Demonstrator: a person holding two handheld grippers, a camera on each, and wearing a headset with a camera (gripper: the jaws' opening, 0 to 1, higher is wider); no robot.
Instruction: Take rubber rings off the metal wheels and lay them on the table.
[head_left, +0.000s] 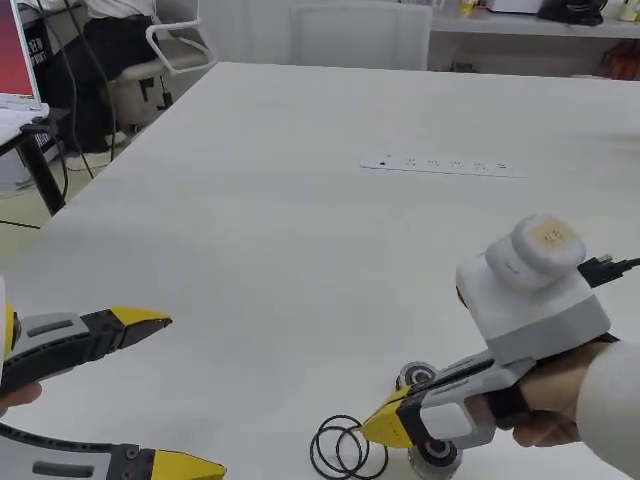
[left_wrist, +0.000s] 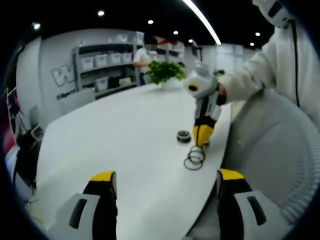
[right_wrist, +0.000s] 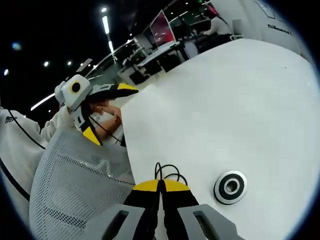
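Right claw (right_wrist: 161, 186) pressed together; rubber rings (right_wrist: 169, 174) seen on worktop (right_wrist: 225, 100) at its tips, metal wheel (right_wrist: 230, 187) just beside. Left claw (left_wrist: 166, 176) held spread, well apart from rings.

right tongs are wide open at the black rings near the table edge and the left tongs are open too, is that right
No. The right tongs are shut, tips pressed together at the black rings, as the right gripper view shows. The rest holds: the rings lie near the edge of the table and the left tongs are open.
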